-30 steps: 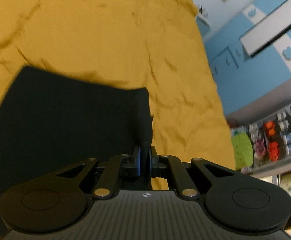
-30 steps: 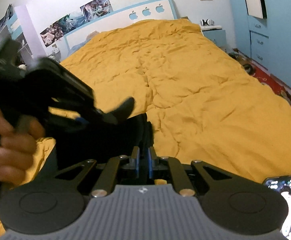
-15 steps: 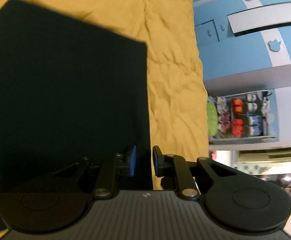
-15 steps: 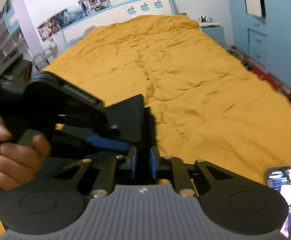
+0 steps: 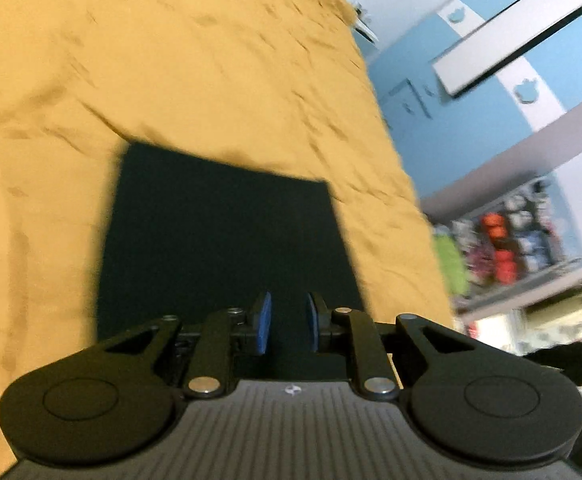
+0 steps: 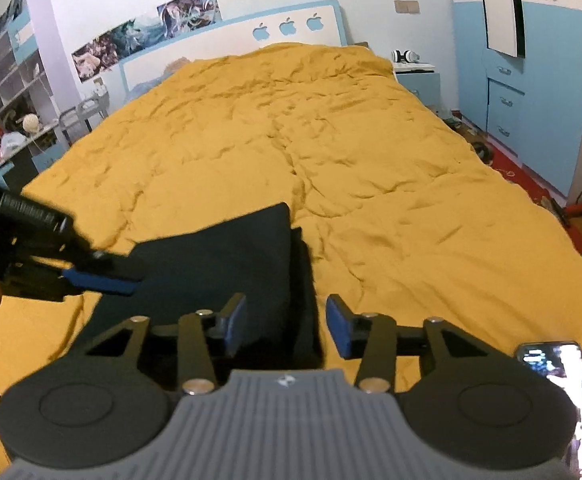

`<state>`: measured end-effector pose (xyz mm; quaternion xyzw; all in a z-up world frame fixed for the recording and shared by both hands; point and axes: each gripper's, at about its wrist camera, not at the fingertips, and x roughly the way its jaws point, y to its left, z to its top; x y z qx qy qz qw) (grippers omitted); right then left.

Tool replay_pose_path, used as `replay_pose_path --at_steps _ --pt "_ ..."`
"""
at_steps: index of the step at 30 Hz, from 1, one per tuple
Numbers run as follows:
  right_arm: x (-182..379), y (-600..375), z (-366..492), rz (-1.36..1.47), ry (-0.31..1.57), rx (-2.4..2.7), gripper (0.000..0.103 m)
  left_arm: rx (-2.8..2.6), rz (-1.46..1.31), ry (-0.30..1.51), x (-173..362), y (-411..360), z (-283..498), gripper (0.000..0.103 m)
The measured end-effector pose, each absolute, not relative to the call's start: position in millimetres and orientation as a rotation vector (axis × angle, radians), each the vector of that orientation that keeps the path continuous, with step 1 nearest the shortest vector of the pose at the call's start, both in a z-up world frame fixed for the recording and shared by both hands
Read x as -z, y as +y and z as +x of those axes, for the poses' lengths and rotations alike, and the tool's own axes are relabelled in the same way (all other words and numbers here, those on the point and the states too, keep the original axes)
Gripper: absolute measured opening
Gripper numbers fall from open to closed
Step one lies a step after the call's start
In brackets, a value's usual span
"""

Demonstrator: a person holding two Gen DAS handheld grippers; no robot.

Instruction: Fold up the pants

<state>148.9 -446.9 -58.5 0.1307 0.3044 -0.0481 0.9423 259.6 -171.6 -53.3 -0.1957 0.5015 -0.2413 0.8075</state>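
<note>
Change: both grippers were clamped on the dark cloth a second ago; now both have let go.
Left gripper point(image 5: 287, 328): pads slightly apart, holding nothing, above the near edge.
Right gripper point(image 6: 287, 326): jaws wide, empty, over the right edge.
Pants point(image 6: 227, 264): folded dark rectangle lying flat on the near part of the yellow bedspread point(image 6: 331, 128).
Meaning: fold looks laid down, likely near finished.
Long axis: near-to-far along the bed; which end is the waist, cannot tell.

The shelf clutter point(image 5: 503, 248) is motion-blurred beyond telling, and the phone point(image 6: 553, 396) (bottom right) is cut off.
</note>
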Motion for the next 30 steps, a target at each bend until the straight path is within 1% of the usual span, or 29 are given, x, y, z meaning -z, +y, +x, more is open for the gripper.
replay_pose_path --at_steps 6,13,15,16,17,18,20,22,23,26,30 --pt "67.4 -453.4 148.7 0.343 0.622 0.099 0.041 0.364 -0.307 1.012 61.3 -137.1 247.0 0.020" --pt "81.2 -455.5 156.4 0.387 0.639 0.089 0.041 0.302 -0.321 1.041 80.5 -106.0 242.6 0.020" --pt "83.5 -455.5 160.2 0.395 0.642 0.084 0.038 0.306 -0.345 1.059 85.8 -99.8 243.9 0.020" --pt "83.9 -455.3 161.6 0.399 0.641 0.078 0.032 0.308 -0.356 1.064 88.2 -98.0 244.1 0.020" --pt "84.7 -455.2 163.9 0.403 0.640 0.071 0.030 0.311 -0.366 1.067 91.0 -95.4 245.2 0.020" --pt "85.8 -455.7 166.7 0.409 0.642 0.068 0.030 0.314 -0.373 1.070 93.2 -92.7 245.7 0.020" --pt "89.4 -458.1 174.0 0.421 0.654 0.063 0.021 0.317 -0.384 1.075 95.2 -92.2 246.7 0.020" --pt "94.2 -461.6 182.6 0.443 0.676 0.053 0.015 0.326 -0.400 1.082 98.9 -92.7 250.0 0.020" --pt "94.7 -462.8 185.1 0.453 0.686 0.049 0.007 0.331 -0.407 1.086 99.9 -92.1 249.8 0.020" --pt "81.6 -460.8 186.3 0.444 0.658 0.019 0.003 0.346 -0.423 1.087 101.8 -90.8 250.0 0.020" --pt "47.4 -455.2 176.8 0.402 0.601 -0.023 0.002 0.377 -0.448 1.057 98.1 -90.4 249.3 0.020"
